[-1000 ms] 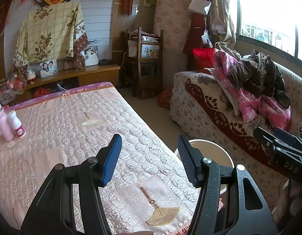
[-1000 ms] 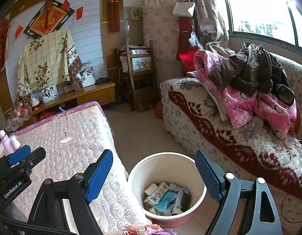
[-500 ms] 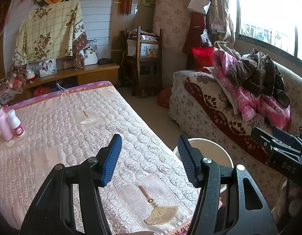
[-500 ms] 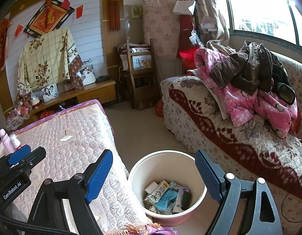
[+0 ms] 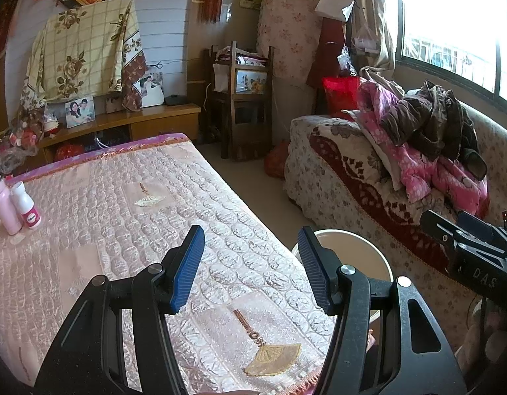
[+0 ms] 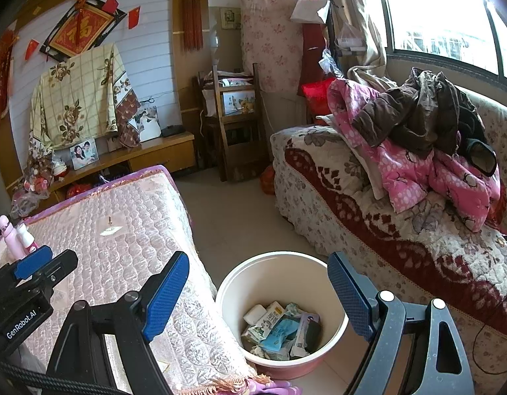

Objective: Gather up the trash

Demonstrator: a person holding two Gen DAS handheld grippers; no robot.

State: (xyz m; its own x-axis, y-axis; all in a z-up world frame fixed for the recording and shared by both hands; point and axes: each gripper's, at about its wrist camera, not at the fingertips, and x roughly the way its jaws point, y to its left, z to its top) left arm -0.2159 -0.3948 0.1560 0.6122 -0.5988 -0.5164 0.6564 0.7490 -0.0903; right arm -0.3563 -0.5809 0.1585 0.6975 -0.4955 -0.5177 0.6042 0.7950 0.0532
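Trash (image 6: 281, 327) heaped in bin (image 6: 240, 283), items indistinct; left gripper (image 5: 250, 268), right gripper (image 6: 258, 291) fingers spread, empty

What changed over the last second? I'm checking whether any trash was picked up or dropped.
Almost nothing. Both views drifted slightly, so the grippers shifted a little, but nothing was grasped or released. The left gripper and right gripper stay open and empty. The trash lies as before in the bucket, and the two bottles stand unmoved on the quilted cover.
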